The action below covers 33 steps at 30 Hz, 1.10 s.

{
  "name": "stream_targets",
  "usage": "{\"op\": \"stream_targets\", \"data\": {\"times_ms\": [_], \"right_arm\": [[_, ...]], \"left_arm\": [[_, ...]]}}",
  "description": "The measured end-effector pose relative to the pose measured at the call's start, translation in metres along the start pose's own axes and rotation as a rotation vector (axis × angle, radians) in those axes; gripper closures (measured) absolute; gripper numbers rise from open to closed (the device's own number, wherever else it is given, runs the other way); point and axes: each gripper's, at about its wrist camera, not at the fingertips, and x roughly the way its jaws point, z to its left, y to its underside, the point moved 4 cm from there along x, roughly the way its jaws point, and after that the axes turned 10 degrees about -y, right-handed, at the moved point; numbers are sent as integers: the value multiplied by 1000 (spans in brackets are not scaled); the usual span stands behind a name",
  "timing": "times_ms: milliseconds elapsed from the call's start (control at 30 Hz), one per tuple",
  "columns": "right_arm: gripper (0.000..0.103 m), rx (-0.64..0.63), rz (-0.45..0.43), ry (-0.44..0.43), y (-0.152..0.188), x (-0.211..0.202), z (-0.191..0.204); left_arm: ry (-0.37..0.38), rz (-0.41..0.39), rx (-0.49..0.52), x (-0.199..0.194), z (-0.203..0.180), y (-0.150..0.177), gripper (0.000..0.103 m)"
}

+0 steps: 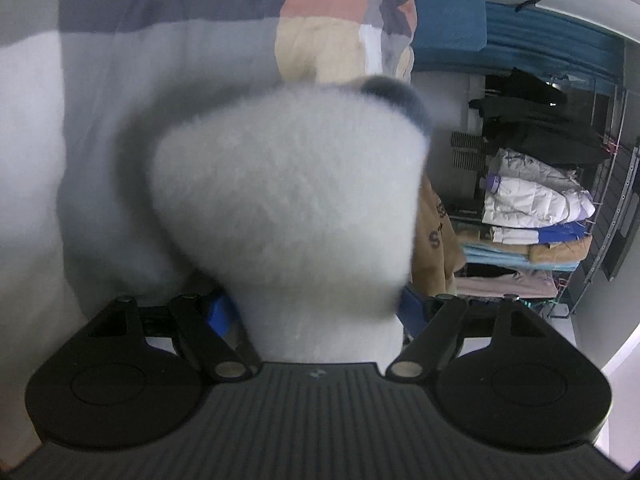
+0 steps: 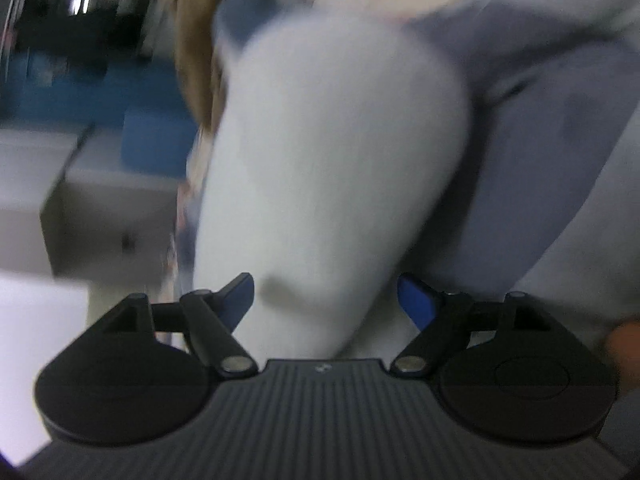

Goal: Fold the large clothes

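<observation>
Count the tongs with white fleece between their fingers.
2. On the left tongs the white fleece fills the gap. On the right tongs it sits between the fingers, with a gap on one side. Pad contact is partly hidden.

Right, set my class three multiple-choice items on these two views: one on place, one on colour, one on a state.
1. In the left wrist view, the folded clothes are stacked: A at right; B at left; C bottom centre.
2. The right gripper has pads coloured: A red; B blue; C green.
3. Its jaws: A shut, empty; B apart, white fleece between; C out of view.
Key: A, the pile sits at the right edge; B, blue tips show; B, a gap shows beside the fleece.
</observation>
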Motion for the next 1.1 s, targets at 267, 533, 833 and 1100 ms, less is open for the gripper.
{"op": "stream_targets", "data": {"times_ms": [267, 533, 833, 1100], "right_arm": [[30, -68, -74, 19, -13, 13, 3], [66, -223, -105, -2, -11, 1, 35], [67, -230, -67, -70, -25, -41, 65], [67, -214, -88, -152, -74, -104, 88]], "left_arm": [[-24, -69, 110, -9, -12, -7, 45], [17, -85, 168, -20, -27, -6, 59], [38, -73, 259, -64, -71, 26, 59], [73, -4, 328, -58, -133, 88, 59]]}}
